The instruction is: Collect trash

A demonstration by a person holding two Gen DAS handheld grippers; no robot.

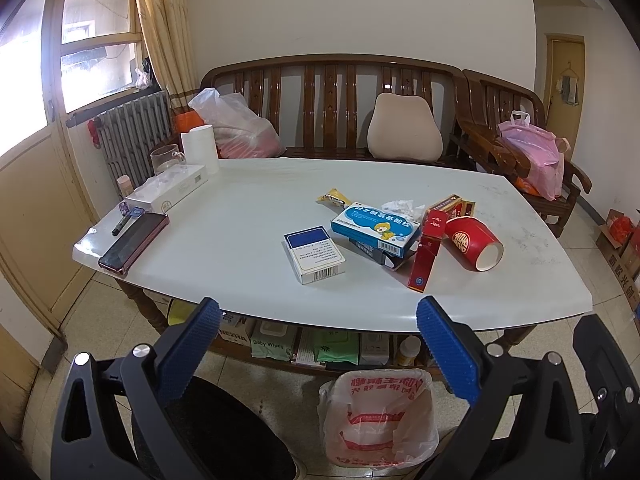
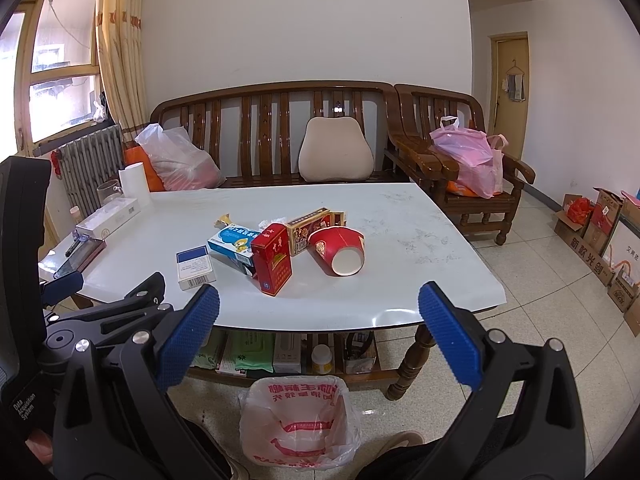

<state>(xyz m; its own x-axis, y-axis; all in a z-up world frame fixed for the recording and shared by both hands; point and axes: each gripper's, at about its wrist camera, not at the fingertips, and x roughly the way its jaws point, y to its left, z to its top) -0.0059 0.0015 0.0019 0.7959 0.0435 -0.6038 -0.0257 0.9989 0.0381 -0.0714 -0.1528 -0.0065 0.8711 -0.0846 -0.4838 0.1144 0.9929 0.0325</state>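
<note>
On the white surface (image 1: 240, 216), kept things sit far left while the litter clusters mid-right—blue-and-white cardboard box (image 1: 314, 255), tall red carton (image 1: 429, 251), tipped red paper cup (image 1: 474, 245). Both the left gripper (image 1: 318, 322) and right gripper (image 2: 319, 310) hang with fingers spread, empty, over the plastic-lined bin (image 1: 378, 420)—seemingly placed below the edge for drops.

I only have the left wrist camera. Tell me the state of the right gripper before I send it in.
Observer: The right gripper is open and empty, short of the near edge of the table.
Operator: Report what is behind the red cup.
Observer: A gold-and-red patterned box is propped up just behind the red cup, with its printed face towards the right camera.
Operator: Check the floor by the bin bag.
Observer: What looks like a shoe toe sits just to the right of the bin bag.
</note>
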